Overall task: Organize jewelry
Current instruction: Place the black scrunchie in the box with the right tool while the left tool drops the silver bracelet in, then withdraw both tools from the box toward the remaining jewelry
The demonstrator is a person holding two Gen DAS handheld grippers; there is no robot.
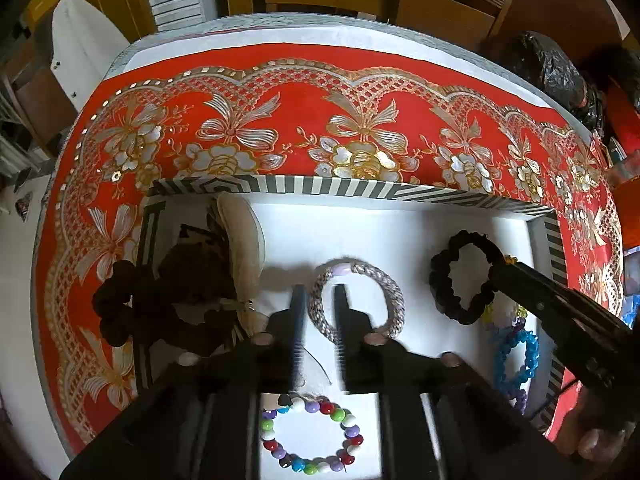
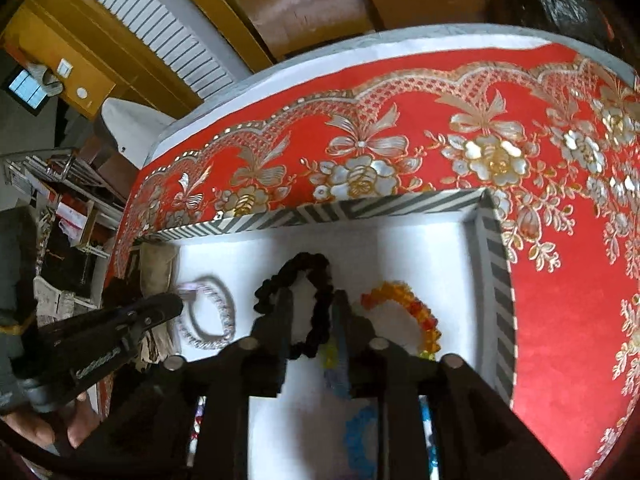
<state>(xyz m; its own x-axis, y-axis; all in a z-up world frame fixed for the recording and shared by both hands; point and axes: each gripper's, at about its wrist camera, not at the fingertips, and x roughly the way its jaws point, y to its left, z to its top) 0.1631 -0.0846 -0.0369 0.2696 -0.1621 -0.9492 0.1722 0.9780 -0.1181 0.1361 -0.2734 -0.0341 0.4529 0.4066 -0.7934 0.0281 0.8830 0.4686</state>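
A white tray with a striped black-and-white rim (image 1: pixel 320 186) (image 2: pixel 360 210) lies on the red cloth. In it lie a silver braided bracelet (image 1: pixel 390 292) (image 2: pixel 224 320), a black scrunchie (image 1: pixel 442 280) (image 2: pixel 320 320), a multicoloured bead bracelet (image 1: pixel 312 436), a blue bead bracelet (image 1: pixel 516 356) and an orange bead bracelet (image 2: pixel 420 316). My left gripper (image 1: pixel 318 300) is open, its fingers straddling the silver bracelet's left side. My right gripper (image 2: pixel 310 300) is open, one finger inside the scrunchie's ring, one outside it.
A pile of dark scrunchies and a cream pouch (image 1: pixel 240 236) fill the tray's left end. The red floral cloth (image 1: pixel 320 92) covers the round table. Wooden chairs (image 1: pixel 448 4) and a black bag (image 1: pixel 548 68) stand beyond the far edge.
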